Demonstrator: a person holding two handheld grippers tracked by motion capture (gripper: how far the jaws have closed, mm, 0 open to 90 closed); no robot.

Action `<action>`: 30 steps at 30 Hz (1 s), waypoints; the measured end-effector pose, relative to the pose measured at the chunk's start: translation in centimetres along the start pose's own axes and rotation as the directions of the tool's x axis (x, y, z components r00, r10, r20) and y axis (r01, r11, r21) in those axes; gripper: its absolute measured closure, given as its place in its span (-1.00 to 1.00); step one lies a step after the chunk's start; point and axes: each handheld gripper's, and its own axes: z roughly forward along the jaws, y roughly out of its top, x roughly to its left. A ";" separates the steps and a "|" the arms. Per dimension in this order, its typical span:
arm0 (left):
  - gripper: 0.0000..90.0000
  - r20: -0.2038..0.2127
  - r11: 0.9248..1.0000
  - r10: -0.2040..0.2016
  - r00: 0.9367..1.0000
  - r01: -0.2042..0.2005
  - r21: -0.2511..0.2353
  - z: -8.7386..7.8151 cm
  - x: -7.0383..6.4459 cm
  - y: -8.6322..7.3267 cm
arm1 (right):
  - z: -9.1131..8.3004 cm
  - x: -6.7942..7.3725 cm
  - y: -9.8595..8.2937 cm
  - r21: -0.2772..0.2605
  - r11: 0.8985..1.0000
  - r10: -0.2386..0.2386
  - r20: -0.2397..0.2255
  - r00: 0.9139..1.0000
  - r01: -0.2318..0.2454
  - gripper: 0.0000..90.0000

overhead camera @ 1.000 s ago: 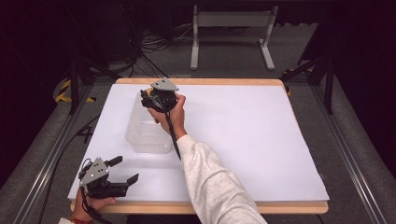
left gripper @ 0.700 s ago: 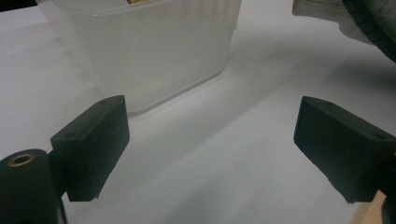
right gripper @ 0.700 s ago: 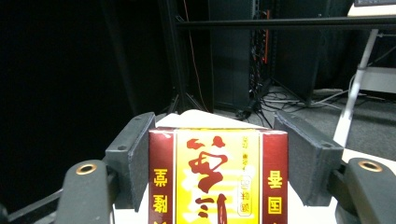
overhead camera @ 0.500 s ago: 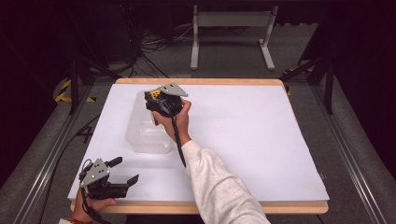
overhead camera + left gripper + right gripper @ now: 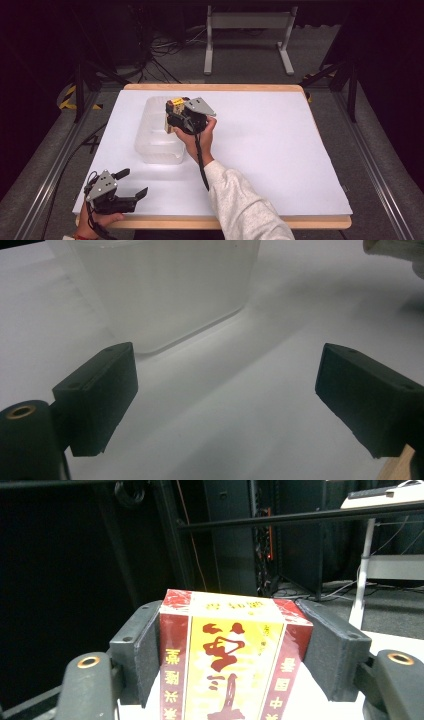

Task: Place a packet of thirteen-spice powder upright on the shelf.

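Right gripper [image 5: 176, 116] shifted over tub [image 5: 156, 131] — jaws clamp box [image 5: 232, 655], bottom cut off; left gripper [image 5: 131, 186] wide.

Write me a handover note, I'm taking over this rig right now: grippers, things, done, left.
Right gripper: shut on the red and yellow box, held at the far right side of the clear plastic container.
Left gripper: open, idle at the table's near left corner.
Done: box picked up.
Left: probably lower the box into the container and release.
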 end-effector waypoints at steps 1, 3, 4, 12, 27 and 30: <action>-0.76 -0.001 1.000 0.000 1.000 0.000 -0.001 0.0 0.0 0.0 | 0.0 0.0 0.0 0.000 1.000 0.000 0.000 1.000 0.000 -0.30; -0.76 0.003 1.000 -0.004 1.000 0.004 0.000 0.0 -0.1 0.0 | 0.0 -0.2 -0.4 -0.014 0.999 0.034 0.015 0.999 -0.034 -0.30; -0.76 0.004 1.000 0.000 1.000 0.000 0.002 0.0 -0.1 0.0 | 0.0 -0.2 -0.5 -0.020 0.999 0.043 0.019 0.999 -0.043 -0.30; -0.76 0.008 1.000 0.004 1.000 -0.004 -0.004 0.1 0.0 0.0 | 0.9 -0.5 -1.6 -0.006 0.998 0.070 0.014 0.997 -0.070 -0.27; -0.76 0.009 1.000 0.009 1.000 -0.009 0.008 0.3 -0.1 0.1 | 1.0 0.9 -2.6 0.100 0.991 -0.085 -0.017 0.996 0.086 -0.28; -0.76 0.008 1.000 0.011 1.000 -0.011 0.013 0.4 -0.1 0.0 | 0.8 0.9 -3.1 0.108 0.989 -0.098 -0.027 0.995 0.100 -0.28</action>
